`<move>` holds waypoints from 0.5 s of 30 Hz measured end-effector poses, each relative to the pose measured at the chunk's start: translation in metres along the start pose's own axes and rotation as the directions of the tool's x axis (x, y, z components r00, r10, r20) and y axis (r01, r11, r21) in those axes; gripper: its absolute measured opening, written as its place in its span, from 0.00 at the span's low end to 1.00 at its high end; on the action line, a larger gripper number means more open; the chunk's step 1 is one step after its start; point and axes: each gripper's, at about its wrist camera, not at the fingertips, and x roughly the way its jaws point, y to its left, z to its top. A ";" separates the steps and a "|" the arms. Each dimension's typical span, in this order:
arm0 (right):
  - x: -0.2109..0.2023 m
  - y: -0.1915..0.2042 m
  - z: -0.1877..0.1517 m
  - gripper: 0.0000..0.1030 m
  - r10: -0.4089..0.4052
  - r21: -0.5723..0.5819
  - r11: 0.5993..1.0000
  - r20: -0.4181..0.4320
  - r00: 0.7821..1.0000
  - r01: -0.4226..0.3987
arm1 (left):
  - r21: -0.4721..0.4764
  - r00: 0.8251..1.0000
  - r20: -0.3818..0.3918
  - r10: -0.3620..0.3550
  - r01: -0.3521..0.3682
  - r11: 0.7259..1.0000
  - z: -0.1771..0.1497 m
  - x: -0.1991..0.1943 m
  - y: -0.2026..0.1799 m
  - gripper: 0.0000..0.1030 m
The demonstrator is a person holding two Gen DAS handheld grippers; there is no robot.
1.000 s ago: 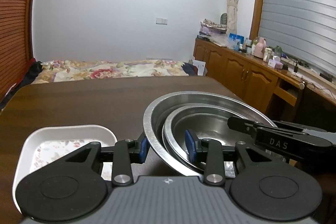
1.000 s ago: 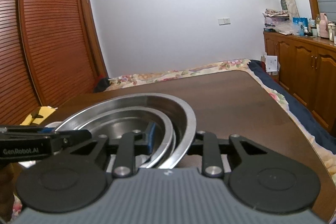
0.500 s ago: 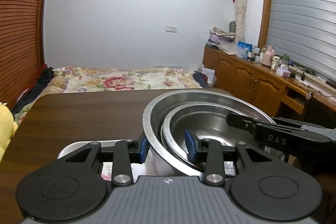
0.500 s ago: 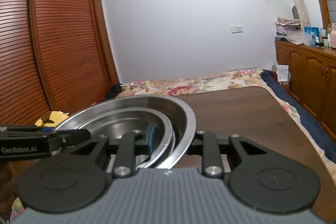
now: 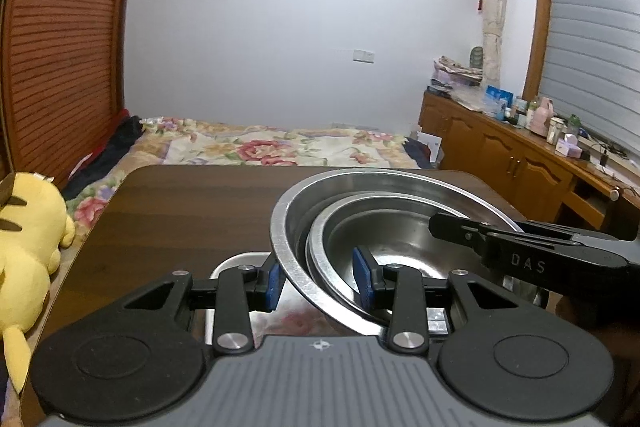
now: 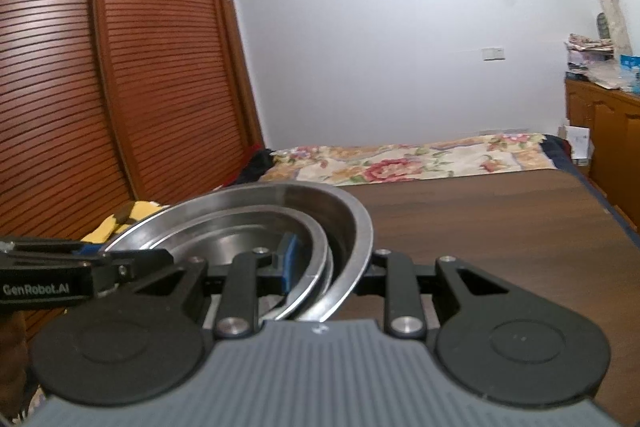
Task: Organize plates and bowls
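Left wrist view: left gripper clamps the rims of two nested steel bowls, which hide most of a white floral tray. Right gripper, marked "DAS", clamps the opposite rims above the dark wooden table; "GenRobot.AI" reads on the left one.

Nested steel bowls, tilted, aloft

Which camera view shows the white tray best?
The left wrist view. Part of the white tray shows there on the table, under the stacked steel bowls and behind the left gripper. In the right wrist view the bowls and gripper hide the tray.
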 end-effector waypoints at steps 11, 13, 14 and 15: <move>0.017 0.029 -0.006 0.28 0.052 -0.044 0.998 -0.049 0.997 -0.054 | -0.029 0.999 -0.021 0.031 -0.031 0.999 -0.017 0.000 0.028 0.38; 0.021 0.031 -0.007 0.28 0.056 -0.054 0.997 -0.062 0.997 -0.059 | -0.030 0.999 -0.026 0.031 -0.031 0.999 -0.019 0.001 0.031 0.38; 0.023 0.033 -0.008 0.28 0.057 -0.056 0.997 -0.066 0.996 -0.060 | -0.029 0.999 -0.027 0.030 -0.031 0.999 -0.020 0.001 0.032 0.38; 0.025 0.034 -0.009 0.28 0.057 -0.058 0.996 -0.071 0.996 -0.061 | -0.026 0.999 -0.029 0.031 -0.032 0.999 -0.021 0.001 0.033 0.38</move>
